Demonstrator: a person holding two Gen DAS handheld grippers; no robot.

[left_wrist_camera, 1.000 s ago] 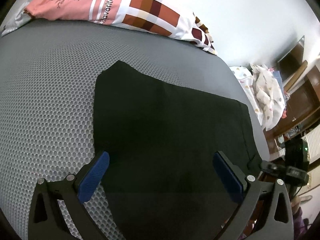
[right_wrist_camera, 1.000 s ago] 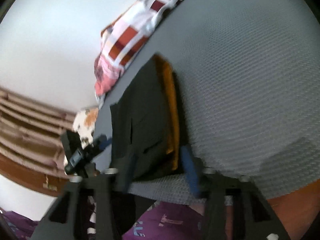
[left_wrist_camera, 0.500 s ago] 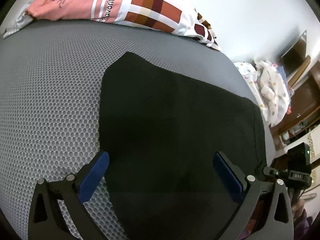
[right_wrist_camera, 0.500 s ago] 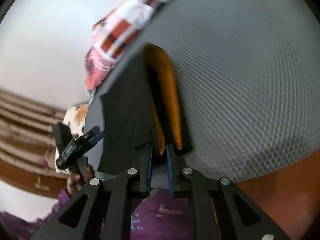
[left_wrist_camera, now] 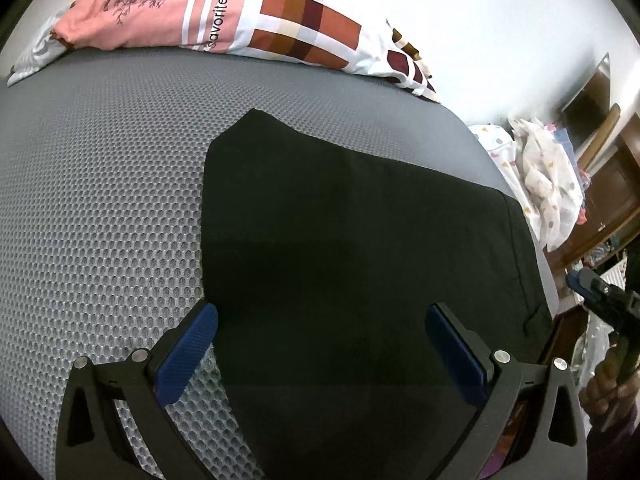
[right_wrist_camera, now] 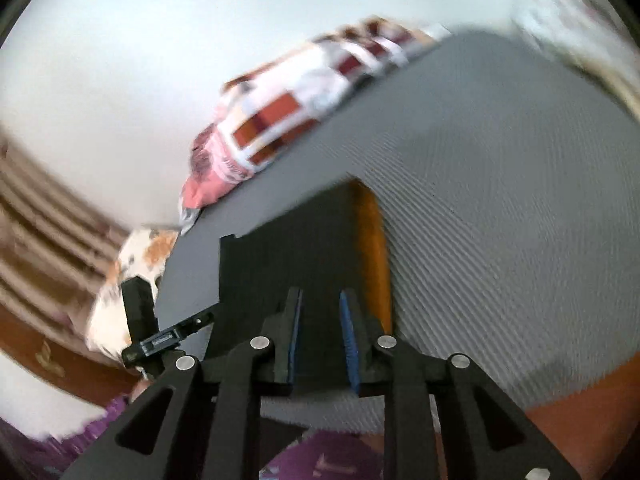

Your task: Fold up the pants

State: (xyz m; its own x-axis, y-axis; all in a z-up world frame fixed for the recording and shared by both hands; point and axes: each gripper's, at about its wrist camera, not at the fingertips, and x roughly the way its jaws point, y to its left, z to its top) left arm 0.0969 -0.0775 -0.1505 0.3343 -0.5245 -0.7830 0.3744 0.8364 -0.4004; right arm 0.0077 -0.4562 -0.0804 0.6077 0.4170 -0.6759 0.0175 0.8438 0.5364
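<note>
The black pants (left_wrist_camera: 360, 264) lie flat on the grey bed (left_wrist_camera: 100, 208), folded into a broad dark panel near the bed's edge on my side, the long axis running away from me toward the pillow (left_wrist_camera: 248, 24). They're right under my left gripper (left_wrist_camera: 320, 344), which hangs over the near end with its blue pads spread wide, gripping nothing; one pad sits at the cloth's left edge, the other above the fabric.

My right gripper (right_wrist_camera: 322, 336) is at the other side edge of the pants (right_wrist_camera: 288, 264), jaws narrow and opening. Dark fabric shows between the pads, but I can't tell if they press on it. That hand looks nearer the seam edge, so I'd judge it leads the next fold.

Fabric is matte, limp, thin. An orange lining (right_wrist_camera: 372, 248) peeks along one side. The bed cover is a honeycomb mesh; the pillow a checked print.
</note>
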